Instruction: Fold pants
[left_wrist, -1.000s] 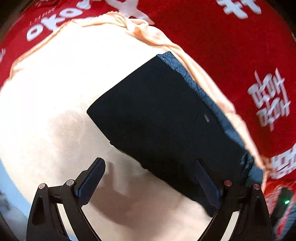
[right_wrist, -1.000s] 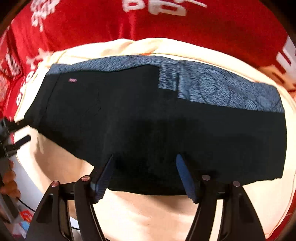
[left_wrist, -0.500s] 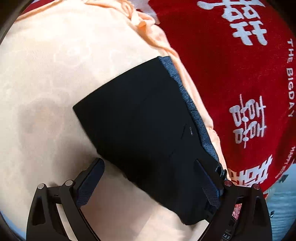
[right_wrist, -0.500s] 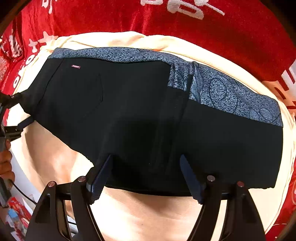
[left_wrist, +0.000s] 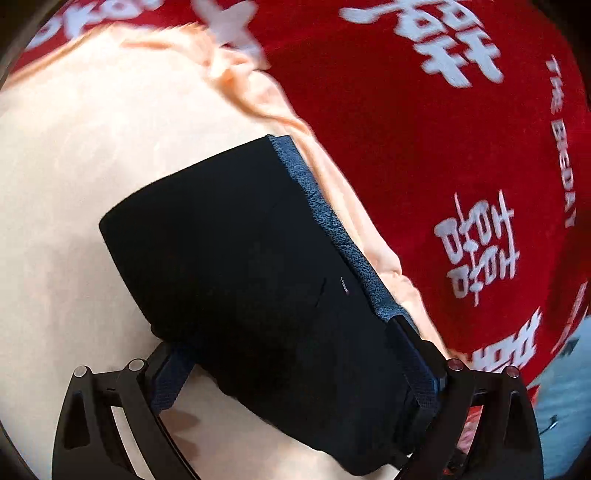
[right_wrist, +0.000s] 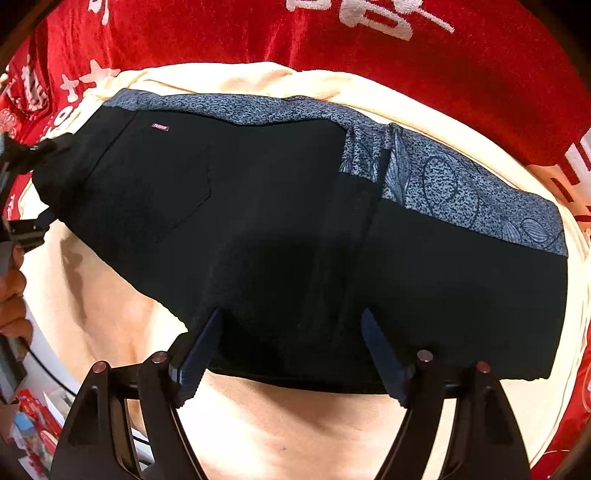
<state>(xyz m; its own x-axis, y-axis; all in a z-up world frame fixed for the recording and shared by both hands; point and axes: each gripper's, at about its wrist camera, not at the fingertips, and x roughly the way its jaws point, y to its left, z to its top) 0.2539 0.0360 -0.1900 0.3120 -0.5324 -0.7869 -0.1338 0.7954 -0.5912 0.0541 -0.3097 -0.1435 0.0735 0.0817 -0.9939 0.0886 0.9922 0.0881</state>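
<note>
- The pants (right_wrist: 280, 236) lie as a compact black bundle on the cream cloth (right_wrist: 258, 435). Their grey patterned band runs along the cloth's far edge, next to the red blanket (right_wrist: 369, 48).
- I judge the folding well advanced: the legs are already doubled over the seat. One more fold, or just squaring the edges, looks to be all that is left.
- My right claw (right_wrist: 291, 343) stands wide over the bundle's near edge. Its pads straddle the cloth without pinching it, so I hold nothing there.
- My left claw (left_wrist: 295, 369) is also spread wide, astride the bundle's narrow end. I see no pinch on the fabric.
- The right view shows the whole length: the back pocket, the small pink label and the overlap seam of the fold. It also catches the left claw's tips at the bundle's left end, with a hand (right_wrist: 13, 295) behind them.
- The left view shows only that end, foreshortened. The blanket's white lettering is plainer there.
</note>
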